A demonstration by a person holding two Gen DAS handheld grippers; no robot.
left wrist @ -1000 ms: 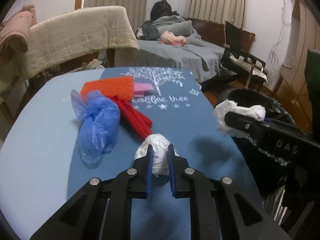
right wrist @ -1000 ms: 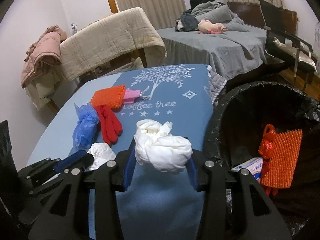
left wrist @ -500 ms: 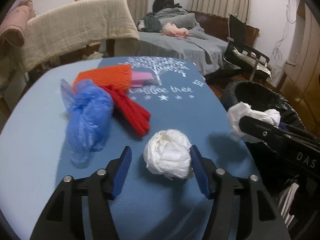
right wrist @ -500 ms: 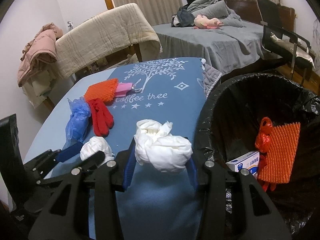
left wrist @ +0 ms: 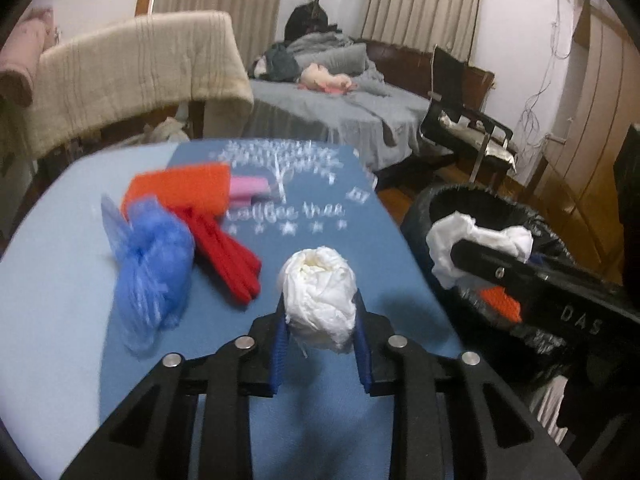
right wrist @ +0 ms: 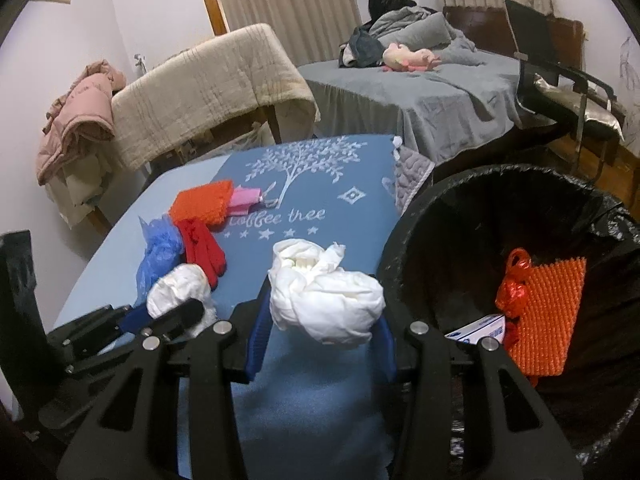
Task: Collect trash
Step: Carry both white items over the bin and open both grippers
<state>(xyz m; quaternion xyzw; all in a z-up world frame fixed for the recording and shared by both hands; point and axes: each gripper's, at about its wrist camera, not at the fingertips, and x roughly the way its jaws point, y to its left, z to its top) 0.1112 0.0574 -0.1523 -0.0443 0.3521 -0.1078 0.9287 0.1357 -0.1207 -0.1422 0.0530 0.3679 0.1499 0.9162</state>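
Observation:
My left gripper (left wrist: 320, 320) is shut on a white crumpled paper ball (left wrist: 320, 296) and holds it just above the blue table cloth (left wrist: 280, 420). My right gripper (right wrist: 322, 328) is shut on a larger white crumpled wad (right wrist: 324, 304) beside the rim of the black-lined trash bin (right wrist: 404, 240). The right gripper and its wad (left wrist: 476, 244) also show in the left wrist view over the bin (left wrist: 472, 196). A blue plastic bag (left wrist: 152, 268), red gloves (left wrist: 224, 256) and an orange knit piece (left wrist: 180, 188) lie on the table.
The bin holds an orange knit bag (right wrist: 544, 312) and a white box (right wrist: 480, 328). A pink item (left wrist: 246, 188) lies by the orange piece. A bed (right wrist: 432, 92), a blanket-draped rack (right wrist: 208, 84) and a black chair (right wrist: 560, 80) stand behind the table.
My left gripper opened around the white paper ball, then closed on it and lifted it. My right gripper kept its wad and stayed by the bin.

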